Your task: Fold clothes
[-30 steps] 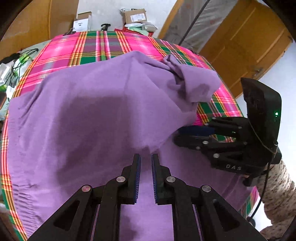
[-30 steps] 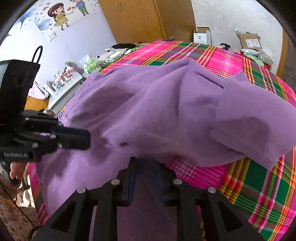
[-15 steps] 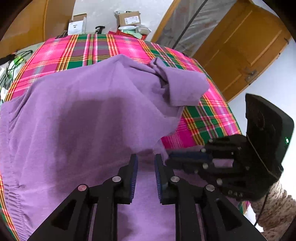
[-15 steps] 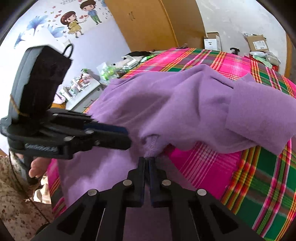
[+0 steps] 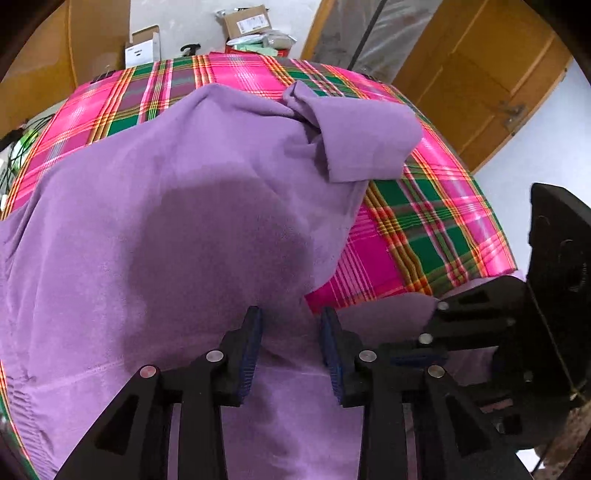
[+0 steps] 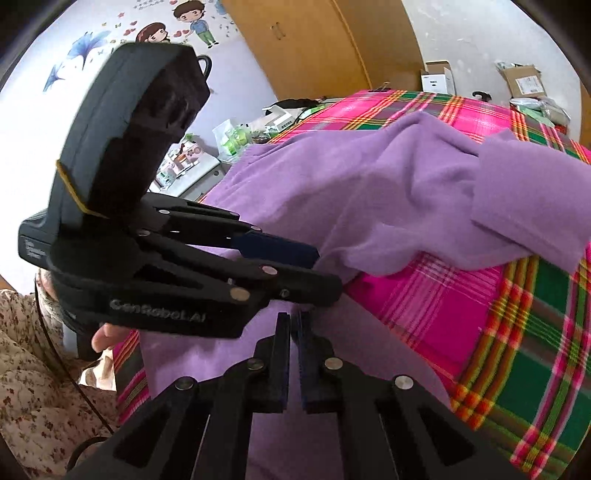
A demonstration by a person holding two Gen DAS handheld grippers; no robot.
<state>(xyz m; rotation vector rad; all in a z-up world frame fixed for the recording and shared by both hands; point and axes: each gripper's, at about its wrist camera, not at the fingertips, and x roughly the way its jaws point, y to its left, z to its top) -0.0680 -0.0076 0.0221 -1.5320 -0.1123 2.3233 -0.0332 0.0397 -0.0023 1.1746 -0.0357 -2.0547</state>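
A purple garment (image 5: pixel 192 221) lies spread over the plaid-covered table (image 5: pixel 436 236), with a sleeve (image 5: pixel 362 136) folded back at the far right. My left gripper (image 5: pixel 291 332) is open, its fingers set on either side of a raised ridge of purple cloth near the front hem. In the right wrist view the left gripper (image 6: pixel 327 275) reaches in from the left, just above my right gripper (image 6: pixel 293 325). The right gripper is shut on the edge of the purple garment (image 6: pixel 388 192). It also shows at the lower right of the left wrist view, right gripper (image 5: pixel 413 354).
Cardboard boxes (image 5: pixel 243 22) stand beyond the table's far edge. Wooden doors (image 5: pixel 480 74) are at the right. A side table with clutter (image 6: pixel 236 136) stands to the left. A hand and floral sleeve (image 6: pixel 29 369) hold the left gripper.
The left gripper's fingers have spread wider and moved down to the cloth at the front. The right gripper closed on the garment's edge and drew it toward the front; both grippers came close together.
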